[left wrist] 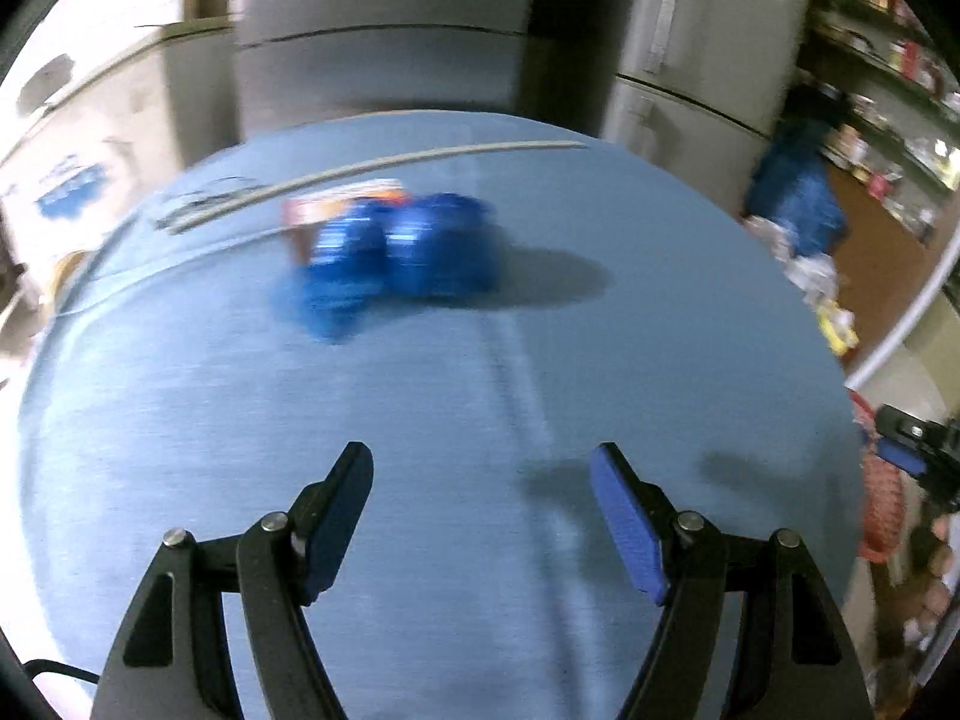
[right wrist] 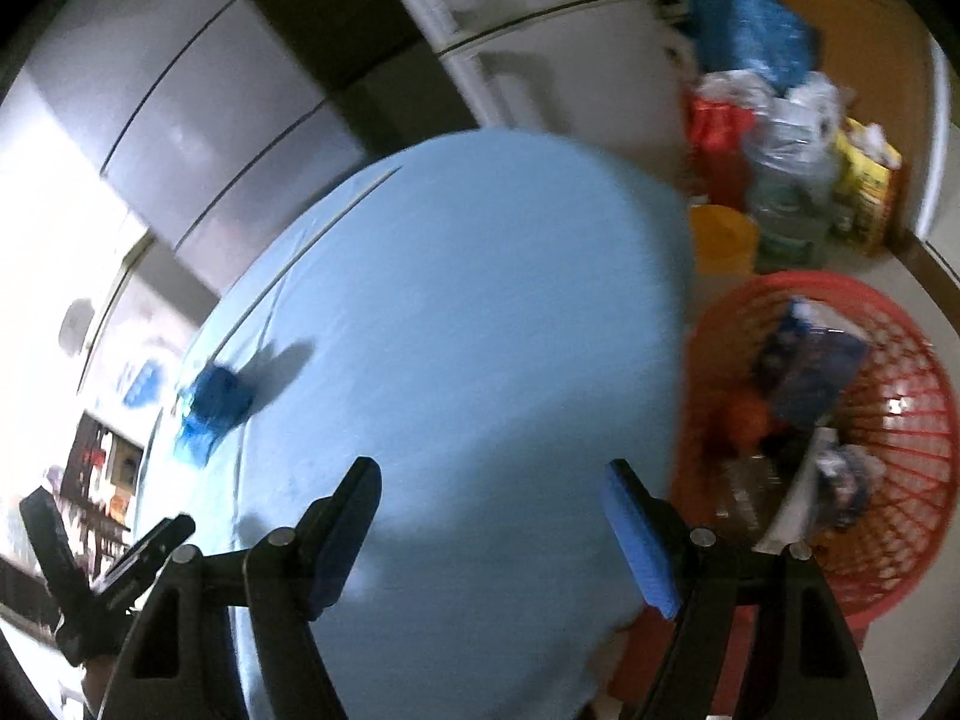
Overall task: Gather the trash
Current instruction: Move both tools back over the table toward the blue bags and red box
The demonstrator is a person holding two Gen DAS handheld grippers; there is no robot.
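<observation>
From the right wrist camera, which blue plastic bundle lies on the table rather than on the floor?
The crumpled blue wrapper at the table's far left edge, casting a shadow on the cloth. The larger blue bag sits among floor clutter beyond the red basket.
</observation>
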